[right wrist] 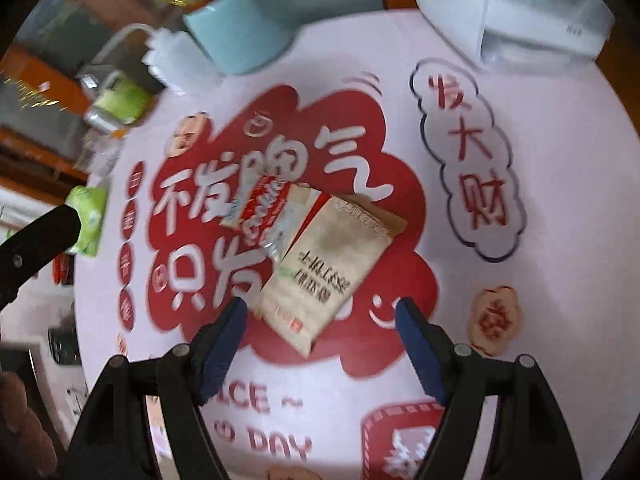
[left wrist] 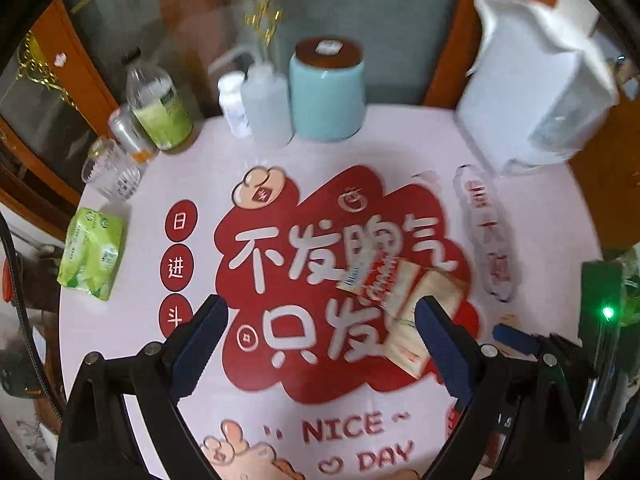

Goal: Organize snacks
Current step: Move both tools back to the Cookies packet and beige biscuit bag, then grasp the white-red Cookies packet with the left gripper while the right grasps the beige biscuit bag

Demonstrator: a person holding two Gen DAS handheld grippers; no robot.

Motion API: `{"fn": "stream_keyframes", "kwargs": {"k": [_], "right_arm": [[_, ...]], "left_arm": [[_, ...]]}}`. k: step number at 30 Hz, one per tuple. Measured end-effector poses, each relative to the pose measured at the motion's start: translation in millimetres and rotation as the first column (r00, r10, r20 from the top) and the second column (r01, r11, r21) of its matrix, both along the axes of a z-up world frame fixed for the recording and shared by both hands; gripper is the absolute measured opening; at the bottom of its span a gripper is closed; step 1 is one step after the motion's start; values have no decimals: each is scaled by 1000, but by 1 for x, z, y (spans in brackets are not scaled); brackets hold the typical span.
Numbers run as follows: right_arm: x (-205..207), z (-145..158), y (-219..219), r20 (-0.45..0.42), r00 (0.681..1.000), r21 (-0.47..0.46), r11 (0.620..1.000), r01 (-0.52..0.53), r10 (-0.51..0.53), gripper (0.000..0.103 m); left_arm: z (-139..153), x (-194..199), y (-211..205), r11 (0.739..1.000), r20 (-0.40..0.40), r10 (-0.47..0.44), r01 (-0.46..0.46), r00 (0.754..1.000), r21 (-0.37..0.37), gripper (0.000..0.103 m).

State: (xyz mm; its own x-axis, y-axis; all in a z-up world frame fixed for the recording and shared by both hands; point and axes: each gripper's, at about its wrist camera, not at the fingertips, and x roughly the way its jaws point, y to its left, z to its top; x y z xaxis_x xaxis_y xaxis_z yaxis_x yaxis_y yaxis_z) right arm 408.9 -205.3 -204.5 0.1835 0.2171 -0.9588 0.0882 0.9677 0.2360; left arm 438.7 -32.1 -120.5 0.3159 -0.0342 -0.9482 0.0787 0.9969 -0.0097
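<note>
Right gripper (right wrist: 320,312) spread over beige paper snack packet (right wrist: 324,268), mid-table; left gripper (left wrist: 320,316) spread, empty. Risk — overlapping red-white foil packet (right wrist: 268,212) dragged along, causing double pick.

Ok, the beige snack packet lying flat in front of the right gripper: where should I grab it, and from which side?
Take the beige snack packet by its near short end, which lies between the open right gripper's fingers. Come in low from the near side, along its length. It lies flat on the tablecloth, and its far end sits beside or slightly over the red-and-white packet, so the near end looks like the freer one.
</note>
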Motion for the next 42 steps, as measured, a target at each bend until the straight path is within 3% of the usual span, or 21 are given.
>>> {"fn": "stream_keyframes", "kwargs": {"k": [6, 16, 23, 27, 38, 42], "right_arm": [[12, -34, 14, -40, 997, -28, 998, 64, -65, 77], [22, -55, 52, -48, 997, -258, 965, 46, -61, 77], [12, -56, 36, -85, 995, -257, 966, 30, -53, 76], [3, -50, 21, -87, 996, -254, 967, -1, -22, 55], [-17, -47, -10, -90, 996, -180, 983, -28, 12, 55], [-19, -49, -13, -92, 996, -165, 986, -21, 6, 55]], "left_arm": [[-54, 31, -1, 999, -49, -5, 7, 999, 38, 94], [-91, 56, 4, 1000, -75, 28, -27, 997, 9, 94], [-105, 54, -11, 1000, -90, -24, 23, 996, -12, 94], [-116, 53, -25, 998, -115, -62, 59, 991, -30, 94], [-139, 61, -72, 974, -171, -227, 220, 959, -57, 94], [-147, 65, -83, 970, -191, -244, 240, 951, -43, 94]]}}
